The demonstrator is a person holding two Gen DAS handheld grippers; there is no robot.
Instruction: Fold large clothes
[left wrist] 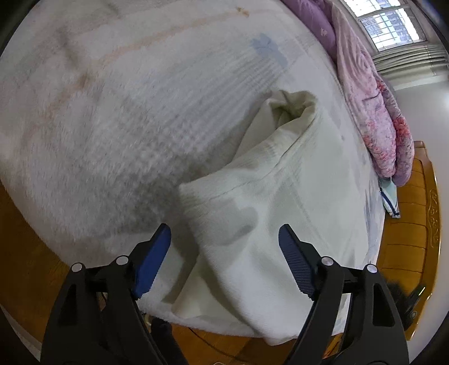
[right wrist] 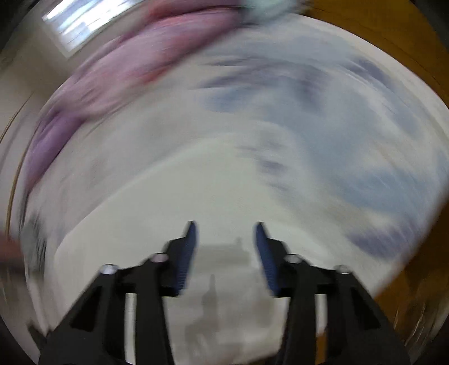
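Note:
A cream-white garment [left wrist: 261, 196] lies partly folded on a fluffy white blanket covering the bed [left wrist: 98, 126], with one end bunched up at the far side. My left gripper [left wrist: 224, 233] is open and empty, hovering above the near end of the garment, which hangs over the bed edge. In the right wrist view everything is motion-blurred; my right gripper [right wrist: 226, 224] is open and empty above a pale cloth surface [right wrist: 196, 196], which may be the same garment.
A pink and purple quilt [left wrist: 373, 112] is piled along the bed's far right side, also a blurred streak in the right wrist view [right wrist: 112, 70]. A wooden bed frame [left wrist: 407, 224] runs along the right edge. A window [left wrist: 393, 25] is behind.

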